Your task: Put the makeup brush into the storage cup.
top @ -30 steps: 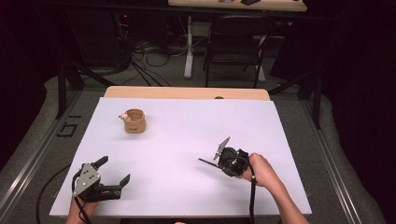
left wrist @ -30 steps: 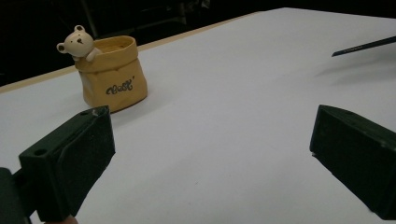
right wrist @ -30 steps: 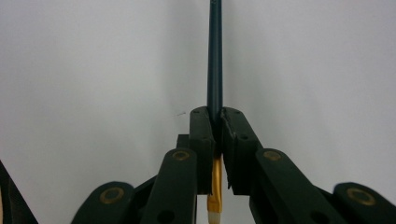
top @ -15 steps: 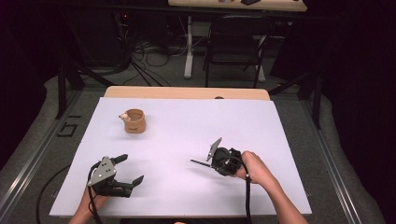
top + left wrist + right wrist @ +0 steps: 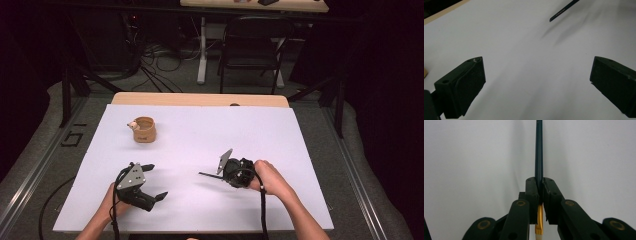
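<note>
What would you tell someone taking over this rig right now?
Right gripper: shut on the paintbrush, dark handle pointing out ahead, gold ferrule and pale bristles behind the jaws.
Left gripper: open, holding nothing, low over the white table cover.
Wooden cup: upright at the far left of the cover, apart from both grippers.
Done: brush picked up.
Left: probably carrying it to the cup.

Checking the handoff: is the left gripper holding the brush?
No: the left gripper has its fingers wide apart, and the brush sits clamped in the right gripper.
</note>
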Demonstrator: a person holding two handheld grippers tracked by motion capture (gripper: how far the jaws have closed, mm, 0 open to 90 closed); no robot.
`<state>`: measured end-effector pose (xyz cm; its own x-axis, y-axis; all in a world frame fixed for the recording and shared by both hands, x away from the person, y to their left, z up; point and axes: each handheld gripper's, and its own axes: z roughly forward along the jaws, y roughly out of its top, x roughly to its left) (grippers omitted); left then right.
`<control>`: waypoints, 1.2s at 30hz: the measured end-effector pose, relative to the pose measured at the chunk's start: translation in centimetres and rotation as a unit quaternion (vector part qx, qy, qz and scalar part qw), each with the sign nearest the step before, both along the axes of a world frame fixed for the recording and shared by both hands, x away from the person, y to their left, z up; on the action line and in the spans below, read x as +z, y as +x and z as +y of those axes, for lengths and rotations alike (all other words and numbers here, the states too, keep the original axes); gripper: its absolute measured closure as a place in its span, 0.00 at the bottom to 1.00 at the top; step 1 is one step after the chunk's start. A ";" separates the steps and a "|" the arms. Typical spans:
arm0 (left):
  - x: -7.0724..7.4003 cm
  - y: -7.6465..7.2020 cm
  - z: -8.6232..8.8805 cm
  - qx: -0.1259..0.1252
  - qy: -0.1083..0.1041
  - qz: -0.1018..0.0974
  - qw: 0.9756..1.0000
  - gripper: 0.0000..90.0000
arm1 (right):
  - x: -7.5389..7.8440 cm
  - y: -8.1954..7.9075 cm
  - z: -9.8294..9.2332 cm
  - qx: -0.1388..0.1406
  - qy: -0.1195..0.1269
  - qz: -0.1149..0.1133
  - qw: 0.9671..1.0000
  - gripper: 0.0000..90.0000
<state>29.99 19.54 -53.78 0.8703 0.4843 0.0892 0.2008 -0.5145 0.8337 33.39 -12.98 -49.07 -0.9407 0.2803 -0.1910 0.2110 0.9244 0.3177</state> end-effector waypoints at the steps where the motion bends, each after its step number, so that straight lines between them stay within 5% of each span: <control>1: 0.1 0.1 -0.4 -0.002 0.008 0.001 1.000 0.00 | 0.0 0.0 0.1 0.003 0.001 -0.002 1.000 0.93; 12: 0.5 1.4 -4.1 -0.039 0.058 0.028 0.997 0.01 | 0.4 0.0 1.0 0.031 0.004 -0.006 0.999 0.93; 28: 0.8 1.5 -7.1 -0.080 0.100 0.027 0.991 0.03 | 0.6 -0.6 2.5 0.069 -0.001 -0.016 0.997 0.93; 36: 0.8 1.6 -8.0 -0.096 0.117 0.013 0.988 0.30 | 0.7 -0.8 3.7 0.091 -0.002 -0.019 0.996 0.93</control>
